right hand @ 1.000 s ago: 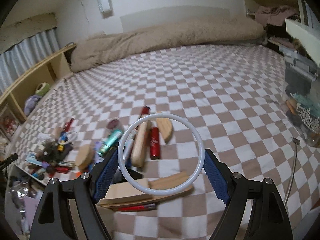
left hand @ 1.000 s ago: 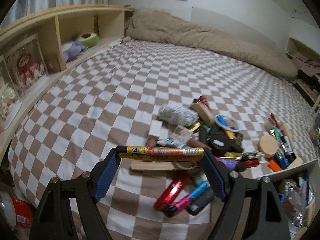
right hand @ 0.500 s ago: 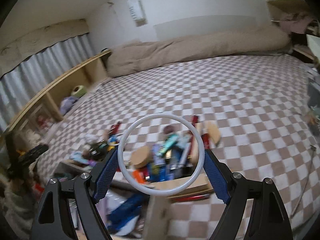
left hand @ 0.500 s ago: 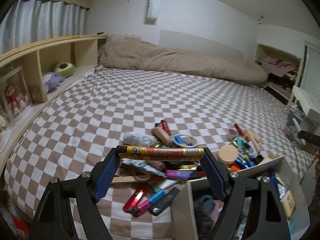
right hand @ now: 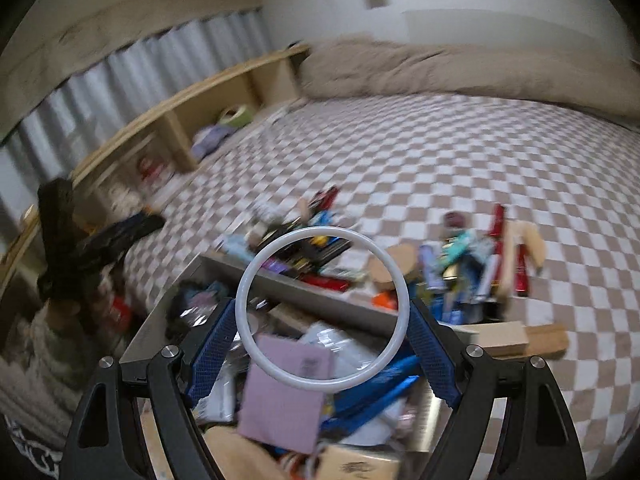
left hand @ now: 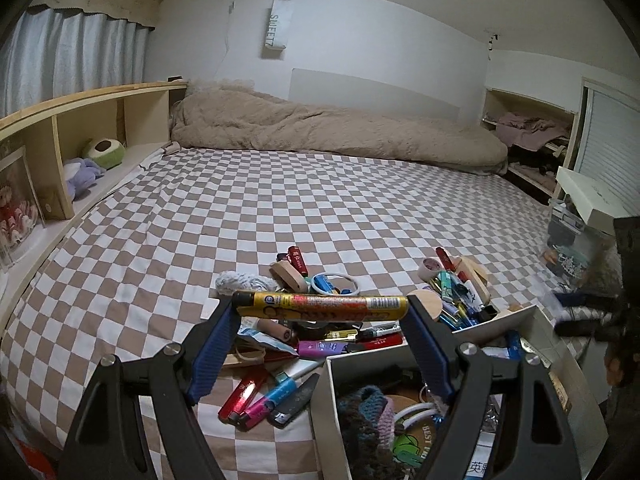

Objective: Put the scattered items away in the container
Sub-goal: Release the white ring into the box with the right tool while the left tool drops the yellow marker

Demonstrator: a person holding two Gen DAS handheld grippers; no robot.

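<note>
My left gripper (left hand: 320, 308) is shut on a yellow marker (left hand: 320, 305), held crosswise by its ends above the pile of scattered items (left hand: 320, 332) on the checkered bed. The grey container (left hand: 320, 400) stands at the bed's near edge, below and right of the marker. My right gripper (right hand: 322, 312) is shut on a white ring (right hand: 256, 344), held upright over the container (right hand: 280, 284), which is full of packets and papers. The other gripper shows as a dark blur (right hand: 100, 240) at the left of the right wrist view.
More pens, tubes and wooden pieces (right hand: 472, 264) lie on the bed beyond the container. A wooden block (right hand: 520, 338) rests by its right side. A shelf unit (left hand: 60, 144) lines the bed's left; a rolled beige blanket (left hand: 320, 132) lies at the far end.
Both grippers have swung from the pile toward the container; the left rose with the marker and the box came into view. The right, carrying the ring, now hangs over the box.
</note>
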